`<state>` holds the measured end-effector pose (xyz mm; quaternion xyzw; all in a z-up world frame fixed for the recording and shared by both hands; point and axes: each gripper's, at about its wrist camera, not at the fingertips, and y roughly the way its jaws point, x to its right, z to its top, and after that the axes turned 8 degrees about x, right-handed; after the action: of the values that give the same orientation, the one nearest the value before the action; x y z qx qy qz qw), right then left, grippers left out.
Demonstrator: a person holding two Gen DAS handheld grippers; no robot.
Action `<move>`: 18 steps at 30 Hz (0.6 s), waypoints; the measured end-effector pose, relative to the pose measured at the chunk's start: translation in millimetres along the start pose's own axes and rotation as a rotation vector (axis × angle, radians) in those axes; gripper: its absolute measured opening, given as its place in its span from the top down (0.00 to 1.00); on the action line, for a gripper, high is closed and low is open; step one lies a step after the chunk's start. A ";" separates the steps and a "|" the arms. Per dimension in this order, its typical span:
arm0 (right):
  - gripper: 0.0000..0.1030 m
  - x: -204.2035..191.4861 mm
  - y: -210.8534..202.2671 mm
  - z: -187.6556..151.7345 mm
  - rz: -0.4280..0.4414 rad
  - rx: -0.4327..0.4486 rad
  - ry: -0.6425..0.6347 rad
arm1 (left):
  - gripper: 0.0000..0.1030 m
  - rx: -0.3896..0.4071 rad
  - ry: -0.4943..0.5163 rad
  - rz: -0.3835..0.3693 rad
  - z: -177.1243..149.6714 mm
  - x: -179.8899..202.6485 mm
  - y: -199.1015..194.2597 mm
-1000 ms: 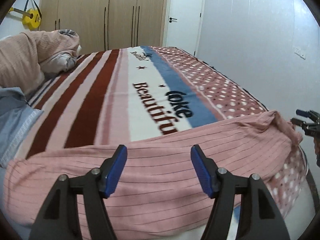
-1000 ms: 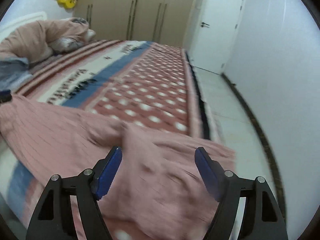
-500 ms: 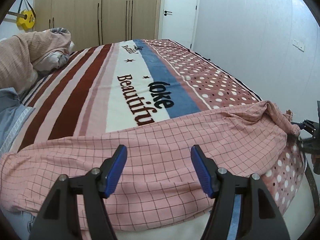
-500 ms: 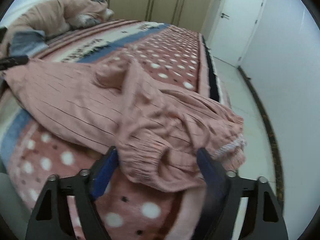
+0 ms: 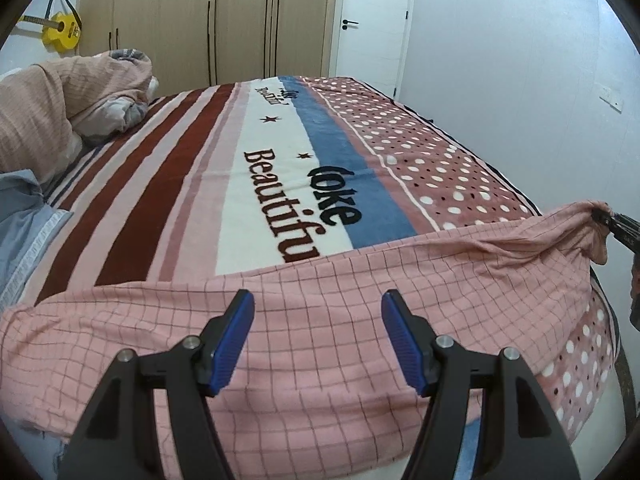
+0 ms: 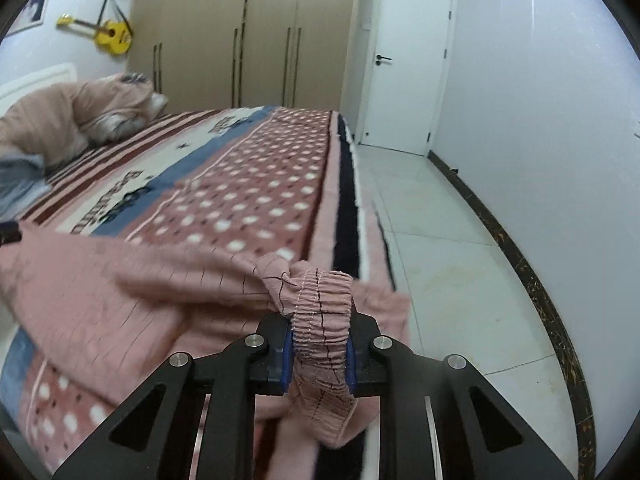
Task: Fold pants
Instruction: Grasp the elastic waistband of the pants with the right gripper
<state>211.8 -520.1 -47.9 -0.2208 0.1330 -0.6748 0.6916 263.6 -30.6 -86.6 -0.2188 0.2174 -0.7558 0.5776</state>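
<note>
- Pink checked pants lie spread across the near end of a bed, over a striped and dotted blanket.
- The left gripper hovers over the middle of the fabric, jaws apart and gripping nothing.
- The right gripper is closing its jaws on the elastic waistband, which is bunched between the blue pads at the bed's corner.
- Only the right wrist view shows the tiled floor beside the bed; the left wrist view shows the pants' full spread.
- The blanket reads "Coke" and "Beautifu", the rest covered by the pants.
- A yellow guitar hangs on the wall.
</note>
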 end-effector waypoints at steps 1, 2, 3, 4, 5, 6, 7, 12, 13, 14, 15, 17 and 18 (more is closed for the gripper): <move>0.87 4.8 8.3 3.4 -0.015 -0.004 -0.005 | 0.40 0.000 0.000 0.001 1.0 0.4 2.7; 0.87 9.0 16.5 6.0 -0.026 -0.011 -0.007 | 0.40 0.002 0.006 0.004 2.0 1.6 6.6; 0.87 13.2 24.8 7.7 -0.032 -0.022 -0.006 | 0.40 0.002 0.012 0.006 2.6 2.7 10.0; 0.87 17.6 36.2 8.4 -0.038 -0.042 0.000 | 0.40 0.004 0.021 0.005 3.4 4.1 15.2; 0.87 21.1 41.7 6.9 -0.041 -0.052 0.006 | 0.40 0.005 0.026 0.003 3.4 4.6 18.7; 0.86 24.0 53.7 5.6 -0.046 -0.071 0.012 | 0.40 0.003 0.030 0.002 3.4 4.8 23.3; 0.86 25.0 61.8 3.8 -0.047 -0.080 0.014 | 0.40 -0.007 0.034 0.002 3.3 4.8 31.4; 0.79 31.2 92.7 -9.0 -0.110 -0.129 0.019 | 0.40 -0.029 0.048 0.001 2.9 3.6 56.8; 0.78 34.1 94.5 -12.7 -0.121 -0.139 0.022 | 0.40 -0.032 0.051 0.003 2.2 2.9 60.6; 0.77 37.2 98.0 -15.7 -0.131 -0.153 0.032 | 0.40 -0.036 0.052 0.011 1.4 2.0 64.1; 0.72 40.0 99.1 -17.4 -0.137 -0.159 0.042 | 0.40 -0.039 0.052 0.016 0.7 1.0 66.4; 0.59 46.5 97.0 -18.8 -0.161 -0.158 0.061 | 0.40 -0.042 0.039 0.015 0.1 -1.7 67.4; 0.50 48.6 92.6 -19.5 -0.176 -0.153 0.062 | 0.40 -0.038 0.031 0.010 0.5 -3.1 64.9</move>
<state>286.0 -571.5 -104.2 -0.2627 0.1853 -0.7273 0.6063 315.1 -43.1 -124.2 -0.2169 0.2417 -0.7519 0.5738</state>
